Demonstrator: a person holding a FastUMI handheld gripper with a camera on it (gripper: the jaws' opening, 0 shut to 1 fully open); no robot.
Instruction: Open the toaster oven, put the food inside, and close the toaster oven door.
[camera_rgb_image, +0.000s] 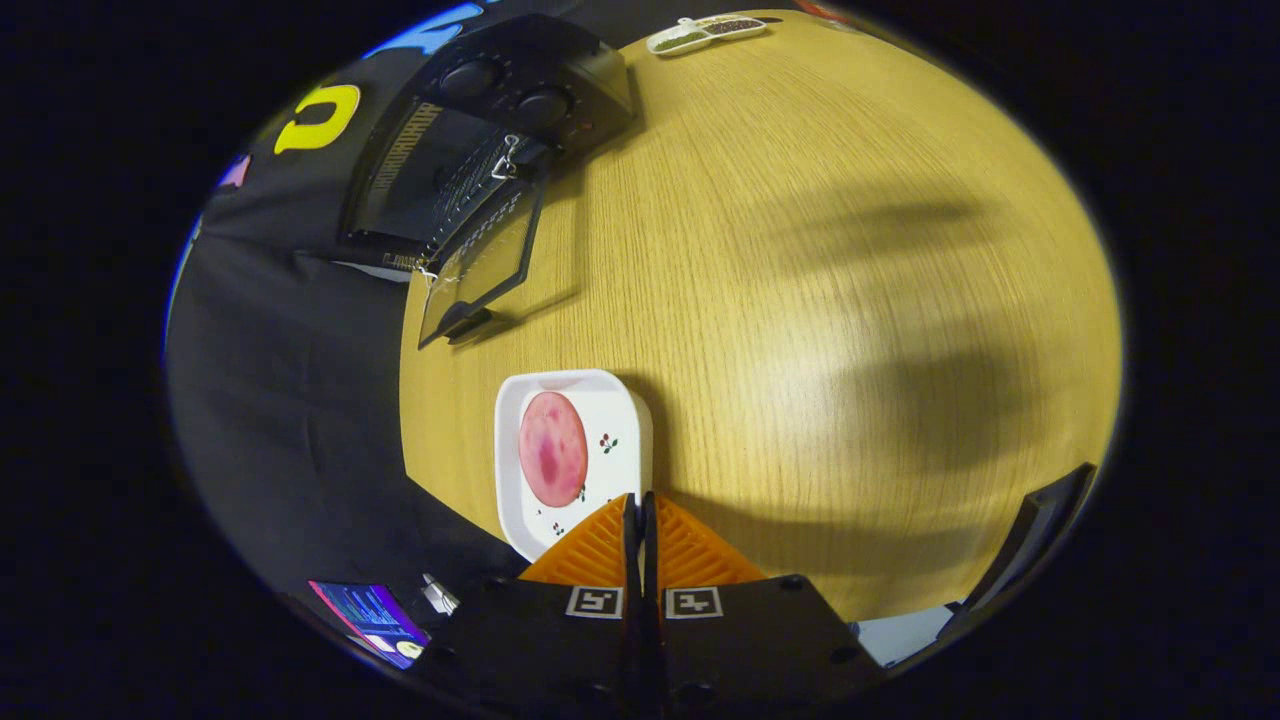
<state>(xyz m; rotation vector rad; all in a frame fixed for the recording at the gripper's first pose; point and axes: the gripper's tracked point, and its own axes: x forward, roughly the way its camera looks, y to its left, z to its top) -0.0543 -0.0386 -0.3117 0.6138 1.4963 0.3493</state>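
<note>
My gripper (640, 503) has its ribbed orange fingers (597, 548) pressed together, nothing between them, tips hanging over the near edge of a white square plate (628, 428) with rounded corners and little cherry prints. On it, just ahead and a bit left of the tips, sits the food (552, 448), a flat round pinkish slice, smooth-looking. Well beyond, off to the left, the black toaster oven (470, 160) stands with its glass door (483, 268) already dropped open onto the light wood-grain table (800, 300). Lots of bare tabletop ahead and to the right. A small white condiment tray (705, 33) sits at the far edge.
</note>
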